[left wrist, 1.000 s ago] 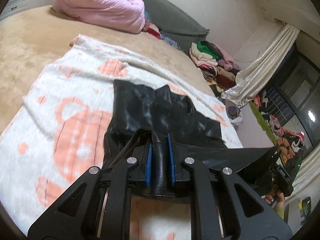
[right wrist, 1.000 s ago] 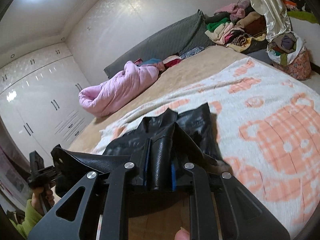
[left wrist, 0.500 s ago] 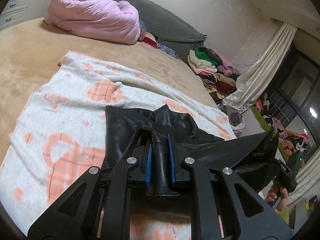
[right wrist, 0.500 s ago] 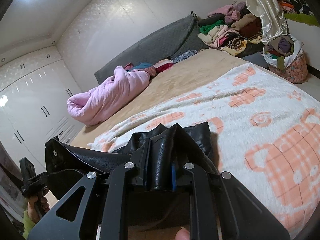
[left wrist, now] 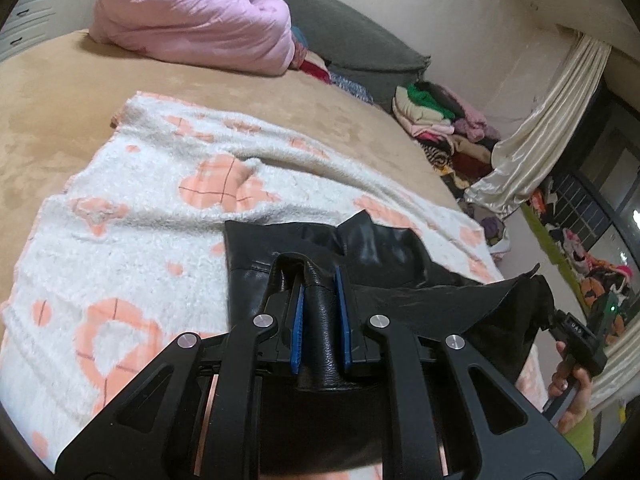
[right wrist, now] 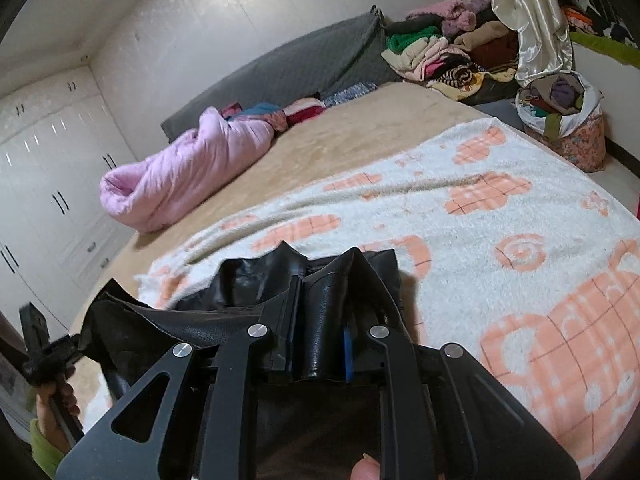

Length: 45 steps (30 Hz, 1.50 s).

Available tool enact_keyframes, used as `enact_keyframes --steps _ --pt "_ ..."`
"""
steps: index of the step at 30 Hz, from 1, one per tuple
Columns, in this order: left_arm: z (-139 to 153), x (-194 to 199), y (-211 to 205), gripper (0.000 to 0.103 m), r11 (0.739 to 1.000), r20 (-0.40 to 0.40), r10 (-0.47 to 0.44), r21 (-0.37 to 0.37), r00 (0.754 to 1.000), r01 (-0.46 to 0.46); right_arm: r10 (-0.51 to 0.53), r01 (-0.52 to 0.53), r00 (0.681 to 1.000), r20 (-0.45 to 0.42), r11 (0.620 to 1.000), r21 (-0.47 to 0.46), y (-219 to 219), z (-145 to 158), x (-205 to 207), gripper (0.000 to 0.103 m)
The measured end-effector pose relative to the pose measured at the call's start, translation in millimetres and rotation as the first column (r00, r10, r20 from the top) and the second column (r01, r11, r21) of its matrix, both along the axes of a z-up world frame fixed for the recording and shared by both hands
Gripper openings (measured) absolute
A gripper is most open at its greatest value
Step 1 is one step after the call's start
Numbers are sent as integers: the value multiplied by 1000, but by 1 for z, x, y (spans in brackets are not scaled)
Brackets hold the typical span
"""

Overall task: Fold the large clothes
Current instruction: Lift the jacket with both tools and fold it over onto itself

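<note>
A wide bed [left wrist: 60, 92] covered in tan plush fills most of both views, and over its near part lies a white fleece blanket [left wrist: 132, 216] printed with peach checked shapes; a rolled pink quilt [left wrist: 192, 20] sits at the far end against a grey headboard cushion [left wrist: 360, 40], with a few folded coloured items beside it; past the bed's corner a heap of mixed clothes [right wrist: 448, 52] is stacked near a cream satin curtain [left wrist: 536, 148], and a floral bag [right wrist: 568, 128] stuffed with fabric stands on the floor beside the bed; white wardrobe doors [right wrist: 44, 184] line the wall in the right wrist view; nothing lies on the blanket ahead of the garment; the black leather-like garment [left wrist: 360, 248] rests partly on the blanket, its far edge spread just ahead of both grippers, while its near edge is lifted and stretched between them; the left gripper [left wrist: 322, 288] has its blue-padded jaws nearly together, pinching a bunched fold of the garment that stands up between the pads; the right gripper [right wrist: 318, 304] is likewise almost closed, clamping another fold of the same edge; in each view the other gripper shows at the frame's side, held by a hand [left wrist: 572, 392] with a green sleeve, and the black material sags in a taut sheet from one grip across to the other.
</note>
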<state>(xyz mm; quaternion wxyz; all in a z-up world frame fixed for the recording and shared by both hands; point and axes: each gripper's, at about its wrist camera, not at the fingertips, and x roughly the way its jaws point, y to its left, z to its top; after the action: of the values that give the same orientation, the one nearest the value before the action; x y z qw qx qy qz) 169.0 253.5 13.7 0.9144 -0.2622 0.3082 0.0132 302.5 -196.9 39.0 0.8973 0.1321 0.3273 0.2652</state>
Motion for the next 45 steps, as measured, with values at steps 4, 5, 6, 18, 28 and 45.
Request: enact_keyframes --steps 4,5,6,18,28,45 --pt "-11 17 3 10 1000 -28 -12 14 1000 12 5 -6 1000 -21 999 -37 6 -11 14 16" --pt "-14 21 4 10 1000 -33 -18 17 999 19 8 -9 1000 -27 999 -49 7 -14 17 16" --pt "-17 23 5 11 999 -43 -24 20 999 25 9 -11 999 -34 999 -53 8 -18 20 16" --pt "-9 19 6 63 999 33 -14 37 999 13 61 -63 993 -100 998 -11 15 -41 43 54" --pt "2 14 10 77 994 32 8 107 999 -12 46 -41 998 34 990 -134 16 -25 31 79" --pt "-13 49 5 5 970 -24 -28 240 999 33 9 -4 999 53 994 -108 17 -20 66 12"
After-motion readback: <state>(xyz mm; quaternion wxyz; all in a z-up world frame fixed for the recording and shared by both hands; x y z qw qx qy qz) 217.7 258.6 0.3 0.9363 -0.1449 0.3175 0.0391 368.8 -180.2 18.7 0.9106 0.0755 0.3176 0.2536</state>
